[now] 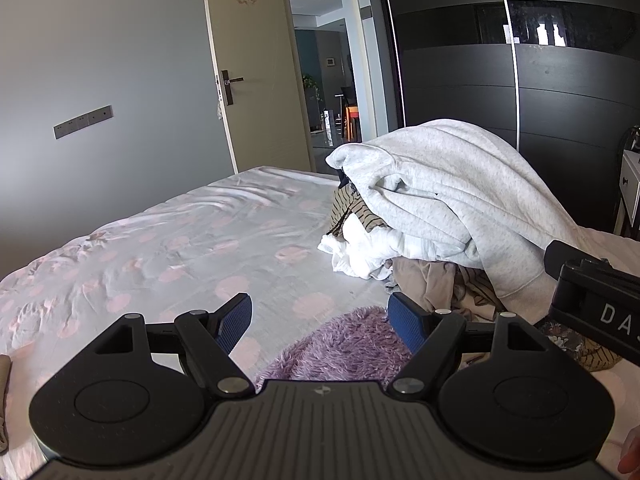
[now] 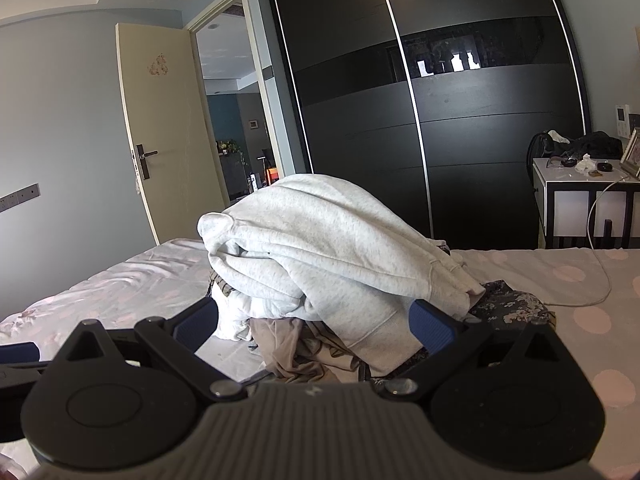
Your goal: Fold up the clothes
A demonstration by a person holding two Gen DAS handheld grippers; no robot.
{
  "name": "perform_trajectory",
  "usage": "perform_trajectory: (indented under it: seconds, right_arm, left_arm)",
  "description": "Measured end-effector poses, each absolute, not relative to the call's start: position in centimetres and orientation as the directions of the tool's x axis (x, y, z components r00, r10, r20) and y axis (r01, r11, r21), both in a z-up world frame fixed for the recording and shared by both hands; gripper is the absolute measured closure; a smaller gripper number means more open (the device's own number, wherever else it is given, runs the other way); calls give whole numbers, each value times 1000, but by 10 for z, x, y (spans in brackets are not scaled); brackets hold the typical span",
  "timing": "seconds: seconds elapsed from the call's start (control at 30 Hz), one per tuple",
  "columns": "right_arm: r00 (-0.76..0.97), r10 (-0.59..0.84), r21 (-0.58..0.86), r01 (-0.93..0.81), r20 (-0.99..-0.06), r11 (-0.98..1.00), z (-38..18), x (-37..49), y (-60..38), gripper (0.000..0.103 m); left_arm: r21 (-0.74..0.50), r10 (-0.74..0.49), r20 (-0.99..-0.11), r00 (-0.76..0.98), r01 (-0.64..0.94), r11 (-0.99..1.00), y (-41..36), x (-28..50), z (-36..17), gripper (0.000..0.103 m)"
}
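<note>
A heap of clothes lies on the bed, topped by a light grey sweatshirt [image 1: 452, 196] [image 2: 320, 240]. Under it are a white garment [image 1: 360, 248], a striped one [image 1: 352, 208], a beige one [image 2: 296, 348] and a dark floral one [image 2: 516, 304]. A fuzzy purple garment [image 1: 344, 348] lies just in front of my left gripper [image 1: 320, 320], which is open and empty above it. My right gripper [image 2: 316, 324] is open too, its blue pads [image 2: 432, 328] on either side of the heap's near edge, holding nothing. Its black body [image 1: 592, 296] shows at the right of the left wrist view.
The bed sheet [image 1: 168, 256] is pale with pink dots and spreads to the left. A black sliding wardrobe [image 2: 440, 120] stands behind the bed. An open door [image 1: 248, 64] leads to a hallway. A bedside table [image 2: 584, 196] with small items and a white cable stands at right.
</note>
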State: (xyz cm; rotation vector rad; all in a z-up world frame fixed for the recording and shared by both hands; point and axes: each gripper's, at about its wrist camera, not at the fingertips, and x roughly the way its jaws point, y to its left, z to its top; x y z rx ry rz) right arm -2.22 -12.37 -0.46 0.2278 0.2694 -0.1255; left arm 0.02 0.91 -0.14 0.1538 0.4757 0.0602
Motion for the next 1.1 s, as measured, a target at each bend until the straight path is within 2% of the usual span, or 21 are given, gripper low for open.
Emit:
perform_trajectory:
  seconds: [0.23, 0.53, 0.63, 0.73, 0.9, 1.1]
  right_arm:
    - [959, -15, 192, 71, -282, 979, -4, 1, -123, 1]
    - [954, 92, 164, -46, -287, 985, -3, 33, -122, 1]
    - [943, 183, 35, -181, -278, 983, -2, 58, -115, 1]
    - [928, 201, -95, -241, -312, 966, -2, 90, -111, 1]
    - [904, 165, -176, -250, -394, 952, -6, 154, -121, 1]
    - [911, 66, -281, -194, -407, 940, -7, 226, -127, 1]
  left_arm:
    - [166, 107, -464, 879, -32, 986, 13, 5, -6, 28]
    - [162, 221, -490, 843, -161, 974, 62, 22, -10, 28]
    - [167, 268, -504, 821, -211, 963, 82, 29, -16, 29]
    - [173, 313, -517, 797, -261, 950, 101, 36, -21, 28]
    - [180, 380, -541, 750, -338, 924, 134, 48, -30, 28]
    - [157, 396, -587, 706, -381, 911, 165, 54, -42, 28]
